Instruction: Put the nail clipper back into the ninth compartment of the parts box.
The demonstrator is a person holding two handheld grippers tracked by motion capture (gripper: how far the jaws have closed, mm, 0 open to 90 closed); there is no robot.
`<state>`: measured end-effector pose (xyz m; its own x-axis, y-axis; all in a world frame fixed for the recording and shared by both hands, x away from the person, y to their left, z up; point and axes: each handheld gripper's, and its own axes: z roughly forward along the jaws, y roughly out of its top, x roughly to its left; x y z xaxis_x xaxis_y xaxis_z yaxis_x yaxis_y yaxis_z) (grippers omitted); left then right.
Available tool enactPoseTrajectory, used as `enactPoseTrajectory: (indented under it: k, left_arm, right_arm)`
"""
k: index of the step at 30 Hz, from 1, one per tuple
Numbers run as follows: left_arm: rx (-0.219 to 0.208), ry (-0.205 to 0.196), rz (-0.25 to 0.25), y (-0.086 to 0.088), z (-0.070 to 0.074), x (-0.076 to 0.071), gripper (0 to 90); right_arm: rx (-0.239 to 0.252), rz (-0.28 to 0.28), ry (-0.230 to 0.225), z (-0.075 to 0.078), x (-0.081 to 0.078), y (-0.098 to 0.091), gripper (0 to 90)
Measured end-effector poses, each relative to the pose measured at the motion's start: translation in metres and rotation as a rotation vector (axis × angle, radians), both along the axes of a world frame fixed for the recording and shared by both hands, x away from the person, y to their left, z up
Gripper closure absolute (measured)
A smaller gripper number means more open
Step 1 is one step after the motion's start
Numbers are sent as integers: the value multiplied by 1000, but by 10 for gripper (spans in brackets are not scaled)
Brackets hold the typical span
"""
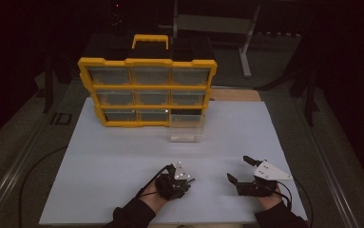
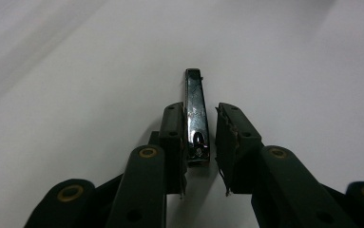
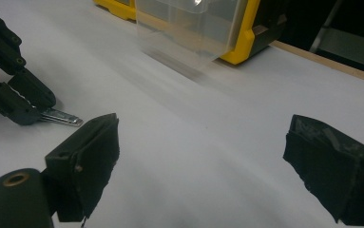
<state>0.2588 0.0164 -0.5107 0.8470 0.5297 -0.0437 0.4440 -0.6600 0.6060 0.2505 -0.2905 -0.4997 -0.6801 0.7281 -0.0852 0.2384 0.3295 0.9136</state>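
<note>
Now we are closing the left gripper [image 2: 197,137] around the nail clipper [image 2: 196,118] lying flat on the white table [image 2: 75,71]; one pad is touching it, the other is not. Squeeze evenly before lifting. Right gripper [image 3: 201,166] is waiting, jaws apart.

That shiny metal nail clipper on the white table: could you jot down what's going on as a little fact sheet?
Item: shiny metal nail clipper, flat on white table
Left claw: jaws around clipper, one pad touching, small gap at the other
Right claw: wide open, holding nothing
Behind: yellow drawer cabinet, clear plastic drawer pulled out
</note>
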Motion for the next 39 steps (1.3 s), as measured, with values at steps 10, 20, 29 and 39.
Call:
enactPoseTrajectory:
  k: [10,20,29,39]
  left_arm:
    - [47,34,-9,-5,3,5,757]
    - [28,49,-33,-2,4,10,798]
    - [42,42,-67,7,14,13,798]
    - [49,51,-89,17,19,12,798]
  right_arm:
    - [-7,7,-3,0,0,1,113]
    - [-6,8,-1,0,0,1,113]
    - [1,2,-8,1,0,0,113]
    - [3,3,-7,1,0,0,113]
